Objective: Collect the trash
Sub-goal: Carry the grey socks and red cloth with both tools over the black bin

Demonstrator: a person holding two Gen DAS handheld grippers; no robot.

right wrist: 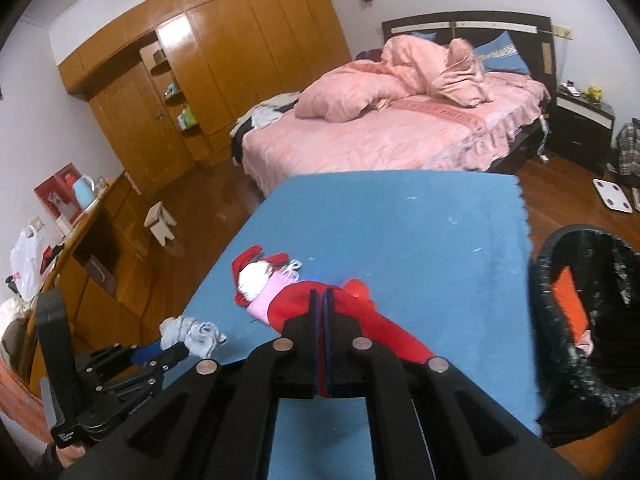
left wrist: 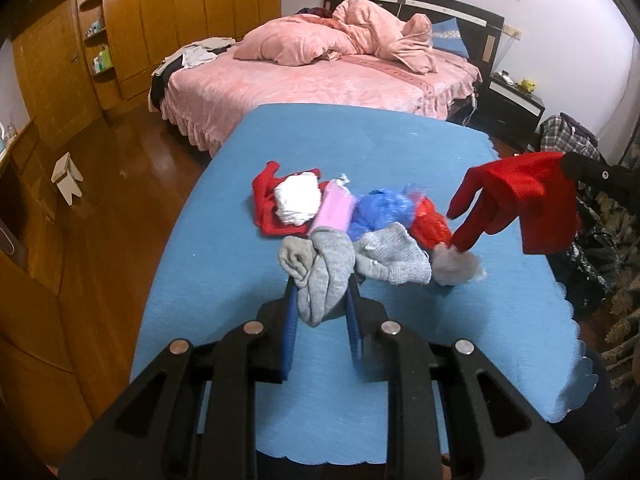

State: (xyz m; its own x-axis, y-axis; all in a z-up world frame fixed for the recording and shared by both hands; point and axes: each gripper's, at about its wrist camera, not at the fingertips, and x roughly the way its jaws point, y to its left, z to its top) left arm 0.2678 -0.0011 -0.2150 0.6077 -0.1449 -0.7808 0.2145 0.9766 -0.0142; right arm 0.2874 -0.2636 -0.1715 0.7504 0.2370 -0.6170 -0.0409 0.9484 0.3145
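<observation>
1. Blue cloth covers the surface [left wrist: 400,168], which fills the middle of both views.
2. Pink bed [left wrist: 320,80] stands beyond it, in the upper middle of the left wrist view.
3. Black trash bin [right wrist: 580,320] sits at the right edge of the right wrist view, beside the surface.
4. Red glove [left wrist: 516,196] hangs at right centre, pinched by the right hand-held gripper [right wrist: 322,300], whose fingers are pressed together on it.
5. Grey sock [left wrist: 320,276] is clamped in the left hand-held gripper [left wrist: 320,304], lifted off the cloth at lower centre.
6. Small pile of trash [left wrist: 340,208] lies mid-surface: white, pink, blue and red scraps touching each other.
</observation>
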